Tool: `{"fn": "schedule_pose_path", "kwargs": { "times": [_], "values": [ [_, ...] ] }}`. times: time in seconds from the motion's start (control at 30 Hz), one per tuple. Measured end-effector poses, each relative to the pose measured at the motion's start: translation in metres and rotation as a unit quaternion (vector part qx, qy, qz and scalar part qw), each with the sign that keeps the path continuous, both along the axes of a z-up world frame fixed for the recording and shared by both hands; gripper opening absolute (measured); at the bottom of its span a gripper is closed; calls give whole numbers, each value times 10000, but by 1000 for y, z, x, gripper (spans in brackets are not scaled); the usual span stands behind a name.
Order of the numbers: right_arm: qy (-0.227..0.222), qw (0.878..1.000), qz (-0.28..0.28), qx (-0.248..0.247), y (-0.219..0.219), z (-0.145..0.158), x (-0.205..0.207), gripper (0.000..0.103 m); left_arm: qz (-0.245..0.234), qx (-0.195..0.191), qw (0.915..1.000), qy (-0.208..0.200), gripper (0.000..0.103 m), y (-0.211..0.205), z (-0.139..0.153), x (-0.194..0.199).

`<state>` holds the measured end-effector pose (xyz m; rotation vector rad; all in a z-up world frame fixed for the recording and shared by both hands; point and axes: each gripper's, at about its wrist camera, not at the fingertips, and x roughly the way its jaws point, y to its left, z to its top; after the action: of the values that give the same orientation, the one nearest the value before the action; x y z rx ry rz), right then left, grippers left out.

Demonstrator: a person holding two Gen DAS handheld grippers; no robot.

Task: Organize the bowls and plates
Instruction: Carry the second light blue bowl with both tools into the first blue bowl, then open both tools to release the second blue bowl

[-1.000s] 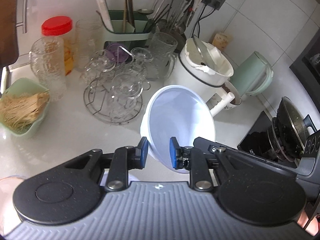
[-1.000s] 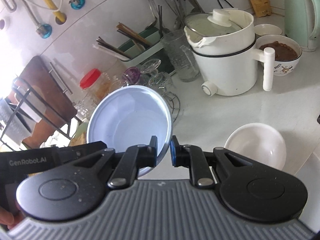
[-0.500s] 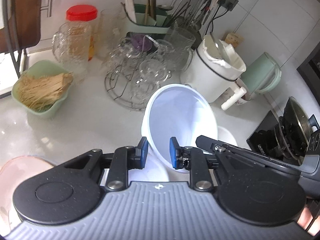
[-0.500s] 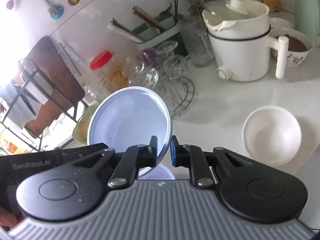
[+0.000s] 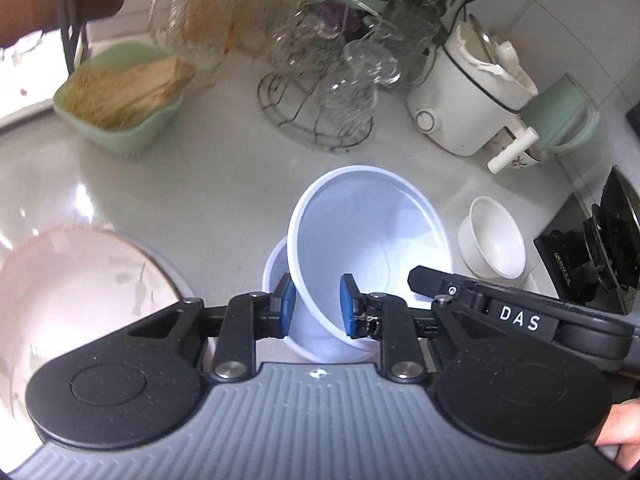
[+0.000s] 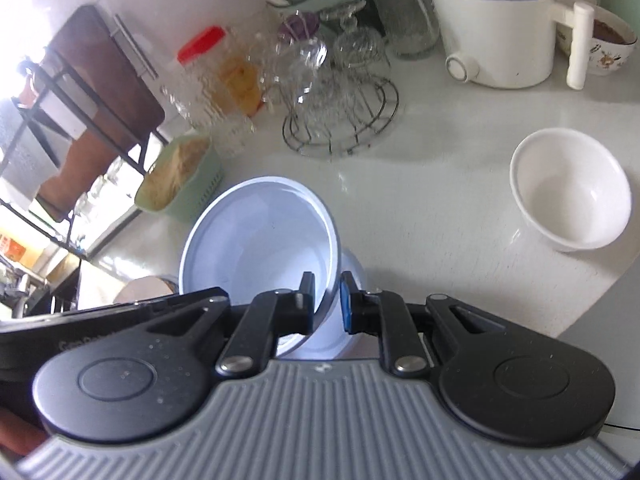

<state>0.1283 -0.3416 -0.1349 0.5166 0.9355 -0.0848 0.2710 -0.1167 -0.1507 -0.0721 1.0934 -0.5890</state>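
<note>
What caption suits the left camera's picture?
Both tongs pinch a tilted blue bowl over another bowl on the counter.

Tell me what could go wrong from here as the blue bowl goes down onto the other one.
1. Both the left gripper and the right gripper pinch the tilted blue bowl only by its rim; it could slip or twist.
2. The lower blue bowl sits partly hidden beneath; a tilted landing may jam instead of nesting.
3. The plate and white bowl lie close on either side, so a sideways swing might knock them.
</note>
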Motion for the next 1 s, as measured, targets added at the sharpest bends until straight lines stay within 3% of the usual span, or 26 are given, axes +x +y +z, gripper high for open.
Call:
{"fn": "schedule_pose_path", "kwargs": {
  "times": [0.27, 0.53, 0.6, 0.67, 0.8, 0.9, 0.97, 1.0],
  "values": [
    [321, 9994, -21, 98, 4, -19, -3, 16, -113, 202, 9997, 52, 26, 0, -16, -4],
    [275, 9996, -23, 41, 7, -21, -3, 18, -148, 199, 9997, 87, 28, -2, -17, 2],
    [212, 9998, 18, -25, 9, -20, -4, 18, -212, 201, 9996, 54, 35, -1, -14, 4],
    [215, 9998, 18, -44, 10, -20, -3, 19, -249, 254, 9994, 20, 51, 0, -12, 5],
    [14, 9998, 47, -170, 12, -10, -3, 21, -219, 286, 9993, -23, 60, 7, -5, 9],
    [-79, 9996, 45, -249, 13, -3, -2, 35, -169, 198, 9996, -86, 60, 10, 5, 14],
    [-178, 9992, 4, -351, 13, 2, -2, 52, -178, 167, 9995, -200, 60, 10, 15, 17],
    [-241, 9989, -30, -412, 13, 6, -2, 56, -189, 143, 9994, -252, 60, 10, 20, 17]
  ]
}}
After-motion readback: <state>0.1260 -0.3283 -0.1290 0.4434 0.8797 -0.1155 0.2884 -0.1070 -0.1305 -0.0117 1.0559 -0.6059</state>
